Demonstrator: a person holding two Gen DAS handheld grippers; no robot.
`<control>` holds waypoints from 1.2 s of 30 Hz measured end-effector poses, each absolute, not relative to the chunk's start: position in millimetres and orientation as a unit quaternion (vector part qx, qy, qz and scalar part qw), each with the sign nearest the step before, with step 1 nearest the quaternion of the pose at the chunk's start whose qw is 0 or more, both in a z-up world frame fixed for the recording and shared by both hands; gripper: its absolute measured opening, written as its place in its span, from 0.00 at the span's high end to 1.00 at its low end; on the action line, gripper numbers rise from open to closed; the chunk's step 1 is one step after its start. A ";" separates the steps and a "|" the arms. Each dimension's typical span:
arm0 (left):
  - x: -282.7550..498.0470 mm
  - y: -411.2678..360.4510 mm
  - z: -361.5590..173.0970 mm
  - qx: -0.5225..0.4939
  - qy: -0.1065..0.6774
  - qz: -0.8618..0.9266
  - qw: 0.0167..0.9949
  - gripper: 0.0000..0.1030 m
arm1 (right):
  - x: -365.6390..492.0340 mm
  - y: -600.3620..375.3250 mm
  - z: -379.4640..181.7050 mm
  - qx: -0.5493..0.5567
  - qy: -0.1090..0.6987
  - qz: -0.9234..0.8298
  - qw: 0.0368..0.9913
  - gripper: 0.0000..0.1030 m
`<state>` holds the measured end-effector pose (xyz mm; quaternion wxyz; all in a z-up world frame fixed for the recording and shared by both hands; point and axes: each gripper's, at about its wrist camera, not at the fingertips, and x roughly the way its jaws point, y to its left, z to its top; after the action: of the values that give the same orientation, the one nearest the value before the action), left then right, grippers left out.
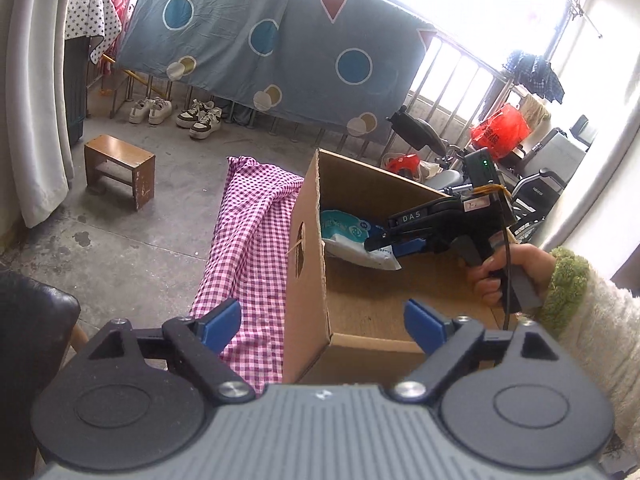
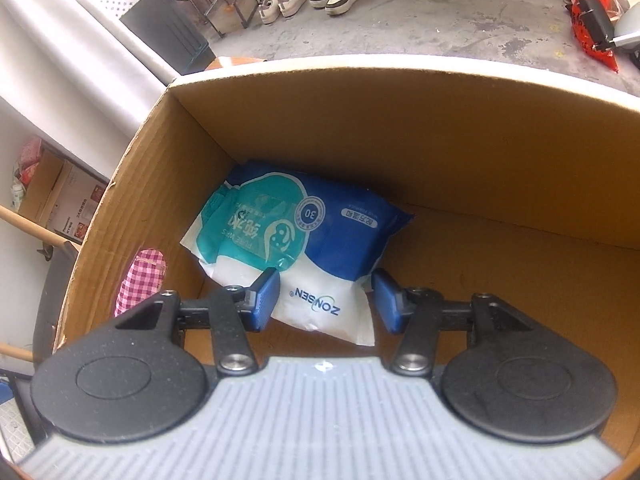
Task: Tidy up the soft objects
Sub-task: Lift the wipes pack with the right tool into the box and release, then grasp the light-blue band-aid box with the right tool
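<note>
A blue, teal and white pack of wet wipes (image 2: 296,240) lies on the floor of an open cardboard box (image 2: 400,120), against its far left corner. My right gripper (image 2: 326,300) is inside the box, open, its blue pads on either side of the pack's near end, not closed on it. In the left wrist view the right gripper (image 1: 380,240) reaches into the box (image 1: 308,280) over the pack (image 1: 348,236). My left gripper (image 1: 324,326) is open and empty, hovering at the box's near corner. A pink checked cloth (image 1: 248,240) lies left of the box.
A small wooden stool (image 1: 120,170) stands on the concrete floor to the left. Two pairs of shoes (image 1: 176,114) sit under a hanging blue sheet (image 1: 260,40). A wheelchair (image 1: 536,196) and red bags (image 1: 500,128) are behind the box. A white curtain (image 1: 36,100) hangs at far left.
</note>
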<state>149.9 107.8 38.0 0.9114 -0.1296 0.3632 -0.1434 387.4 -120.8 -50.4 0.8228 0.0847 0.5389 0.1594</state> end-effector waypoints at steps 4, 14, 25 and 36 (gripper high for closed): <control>128.4 111.9 36.3 -0.132 0.358 -0.133 0.915 0.10 | 359.6 -137.4 -19.7 0.102 0.512 0.160 0.838 0.49; 87.7 94.7 22.6 -0.099 0.382 -0.213 0.894 0.09 | 186.9 -186.5 82.8 0.175 0.430 0.252 0.849 0.44; 78.1 31.7 -9.9 0.014 0.413 -0.268 0.870 0.11 | 88.6 -146.0 2.1 0.172 0.524 0.220 0.805 0.44; 82.3 9.3 -27.1 0.067 0.428 -0.258 0.864 0.15 | 97.8 -125.3 -30.0 0.158 0.530 0.217 0.805 0.46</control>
<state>82.3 9.3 -27.1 0.8639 0.0673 0.4276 -0.2576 97.8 -125.3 -30.0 0.8046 0.1577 0.5296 0.2173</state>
